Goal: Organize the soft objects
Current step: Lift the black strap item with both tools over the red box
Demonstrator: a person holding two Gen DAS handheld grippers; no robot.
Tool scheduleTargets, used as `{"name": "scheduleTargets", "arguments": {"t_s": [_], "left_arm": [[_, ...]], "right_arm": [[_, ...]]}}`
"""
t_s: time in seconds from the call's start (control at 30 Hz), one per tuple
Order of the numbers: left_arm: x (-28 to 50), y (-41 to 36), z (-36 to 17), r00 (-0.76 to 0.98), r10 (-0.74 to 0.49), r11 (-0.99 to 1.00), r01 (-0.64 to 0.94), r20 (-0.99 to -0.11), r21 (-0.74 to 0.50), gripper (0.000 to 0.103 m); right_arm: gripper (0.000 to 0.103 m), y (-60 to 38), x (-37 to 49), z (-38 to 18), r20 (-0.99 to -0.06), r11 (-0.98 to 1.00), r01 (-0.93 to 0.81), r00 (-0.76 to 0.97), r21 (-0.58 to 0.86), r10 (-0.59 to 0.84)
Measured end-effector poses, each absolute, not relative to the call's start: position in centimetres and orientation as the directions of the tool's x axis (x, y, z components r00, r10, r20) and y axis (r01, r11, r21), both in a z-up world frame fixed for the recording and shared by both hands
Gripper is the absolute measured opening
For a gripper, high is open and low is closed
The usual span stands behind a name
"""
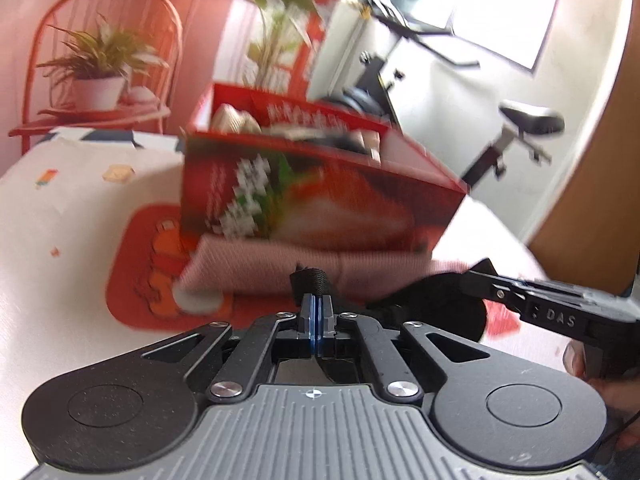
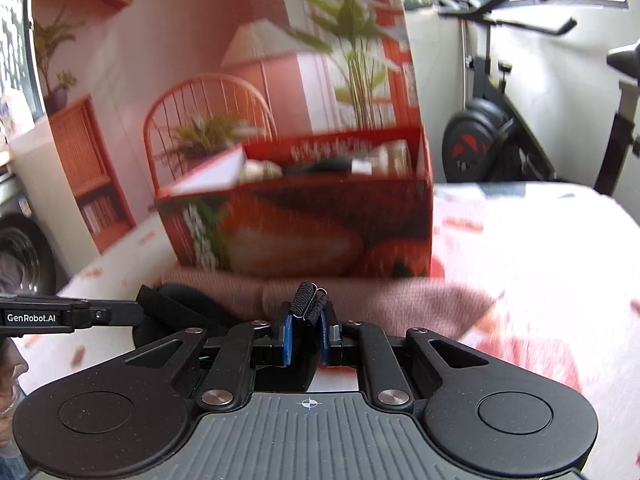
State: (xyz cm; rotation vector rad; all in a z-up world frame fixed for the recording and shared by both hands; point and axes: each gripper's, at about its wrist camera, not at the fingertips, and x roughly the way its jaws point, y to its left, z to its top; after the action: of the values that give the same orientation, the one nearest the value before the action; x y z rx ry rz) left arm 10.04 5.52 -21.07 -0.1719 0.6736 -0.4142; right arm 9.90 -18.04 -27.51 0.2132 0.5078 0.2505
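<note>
- Left gripper (image 1: 316, 312) sits nearest the lens, its blue pads clenched on a black ribbed band (image 1: 314, 280), probably an edge of the dark soft item (image 1: 432, 300) lying just right of it.
- Right gripper (image 2: 307, 322) is likewise clamped on a black ribbed strap (image 2: 306, 296); two grips on one floppy piece would let it be stretched or folded rather than dragged.
- Box (image 1: 312, 184), red and printed, is the landmark: it stands open-topped just behind both grippers, already holding rolled things, so it looks like the destination.
- Pink cloth (image 1: 304, 268) lies folded against the box's front, between box and grippers.
- Orange mat (image 1: 140, 264) lies front-left of the box, on the table (image 1: 60, 208).
</note>
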Motion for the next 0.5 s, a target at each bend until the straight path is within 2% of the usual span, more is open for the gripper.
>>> {"name": "scheduleTargets", "arguments": {"t_s": [0.23, 0.5], "left_arm": [[10.7, 6.9, -16.0, 0.793, -0.43, 0.898, 0.324, -0.432, -0.299, 0.002], [14.0, 5.8, -10.9, 0.852, -0.417, 0.903, 0.347, -0.315, -0.255, 0.002]], "right_arm": [[0.012, -19.0, 11.1, -22.9, -0.338, 0.938, -0.226, 0.889, 0.261, 0.308], [0.012, -19.1, 15.0, -17.1, -0.233, 0.937, -0.281, 0.916, 0.208, 0.327]]}}
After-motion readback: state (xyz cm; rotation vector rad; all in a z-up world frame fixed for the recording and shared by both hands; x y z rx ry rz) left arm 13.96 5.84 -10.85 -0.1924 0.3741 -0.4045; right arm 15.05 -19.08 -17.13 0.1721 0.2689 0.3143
